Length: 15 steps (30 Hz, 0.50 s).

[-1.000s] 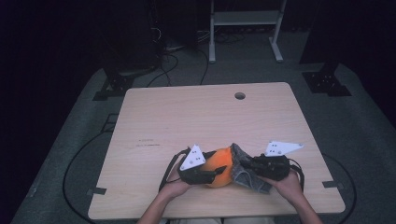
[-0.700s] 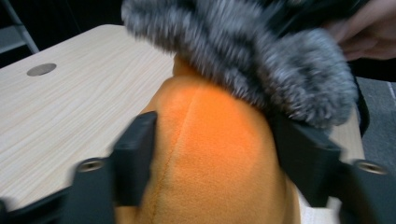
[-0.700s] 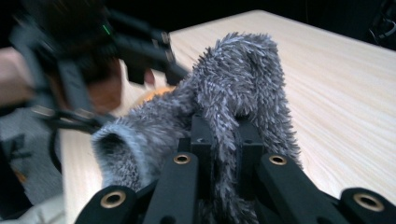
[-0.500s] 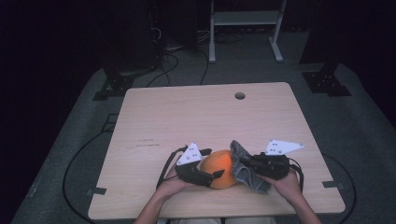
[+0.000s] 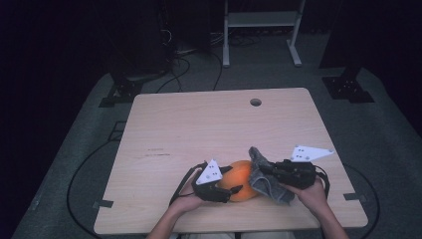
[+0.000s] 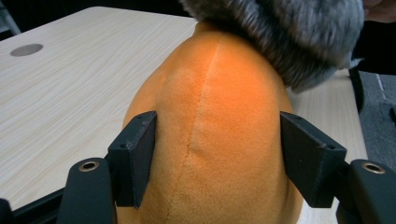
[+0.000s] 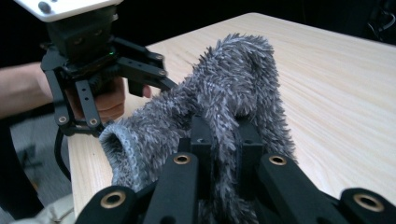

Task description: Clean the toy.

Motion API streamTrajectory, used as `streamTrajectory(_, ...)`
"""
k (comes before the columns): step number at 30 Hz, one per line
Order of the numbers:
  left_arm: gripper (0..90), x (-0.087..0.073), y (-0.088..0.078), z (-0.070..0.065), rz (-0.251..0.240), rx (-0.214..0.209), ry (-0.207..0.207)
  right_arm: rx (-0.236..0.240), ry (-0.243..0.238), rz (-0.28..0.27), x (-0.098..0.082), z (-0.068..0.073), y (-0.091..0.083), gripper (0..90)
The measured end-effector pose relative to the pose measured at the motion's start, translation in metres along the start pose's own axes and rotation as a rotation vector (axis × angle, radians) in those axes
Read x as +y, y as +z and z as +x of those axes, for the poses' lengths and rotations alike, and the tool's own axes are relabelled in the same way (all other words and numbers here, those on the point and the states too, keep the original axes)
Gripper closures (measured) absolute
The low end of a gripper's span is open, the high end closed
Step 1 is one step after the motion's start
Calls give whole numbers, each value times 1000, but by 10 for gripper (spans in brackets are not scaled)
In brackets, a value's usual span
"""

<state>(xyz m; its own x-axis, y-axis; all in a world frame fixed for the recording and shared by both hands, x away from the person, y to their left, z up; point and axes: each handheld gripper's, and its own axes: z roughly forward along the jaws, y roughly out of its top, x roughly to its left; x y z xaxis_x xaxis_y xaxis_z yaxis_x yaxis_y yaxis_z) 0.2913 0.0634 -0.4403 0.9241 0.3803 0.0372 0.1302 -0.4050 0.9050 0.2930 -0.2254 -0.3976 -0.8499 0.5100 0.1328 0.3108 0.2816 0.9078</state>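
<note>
Orange plush, rounded and stitched with a seam down its middle, resting on the pale wooden desk close to the near edge, between the two hands. Grey shaggy fabric, sock-like with an open cuff, draped against the right side of that plush and touching it.

Left gripper: jaws set either side of the orange plush, just been closing after a wider spread; left pad against the fabric, right pad at or just off the surface, with no clear squeeze to be seen. In the high view, same gripper at the plush's left, white three-cornered plate on top, hand behind it.

Right gripper: jaws clenched tight on a fold of the grey shaggy fabric, fur bunched up between them, cuff hanging open to the left. In the high view, this gripper level over the desk, held by the right hand, black cable looping behind.

Round cable hole far up the desk, well apart from everything.
</note>
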Motion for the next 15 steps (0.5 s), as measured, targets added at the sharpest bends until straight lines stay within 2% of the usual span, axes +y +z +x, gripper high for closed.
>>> streamTrajectory(2,297,0,-2,0,-1,-15,9,-10,-38,45,2,4,10,811)
streamTrajectory(3,272,0,-4,1,-7,-27,16,-8,-38,51,0,4,13,811)
streamTrajectory(4,238,0,-7,3,-25,-41,22,10,-20,48,-2,2,14,811)
streamTrajectory(6,197,-1,-14,8,-76,-54,-3,32,7,43,-6,-2,11,810)
streamTrajectory(7,182,-1,-16,11,-77,-48,-15,31,12,39,-8,-2,8,811)
streamTrajectory(9,144,-3,-13,13,-55,-52,-43,31,25,39,-11,-5,4,811)
streamTrajectory(10,126,-4,-9,14,-21,-71,-60,28,30,39,-12,-6,3,811)
streamTrajectory(12,98,-7,-3,13,23,-59,-53,30,41,39,-15,-10,2,811)
streamTrajectory(13,85,-8,1,14,44,-46,-78,29,42,43,-15,-11,2,811)
streamTrajectory(14,65,-8,3,16,44,-61,-118,21,37,49,-17,-12,2,811)
streamTrajectory(15,64,-8,3,17,38,-74,-132,11,37,55,-18,-14,1,810)
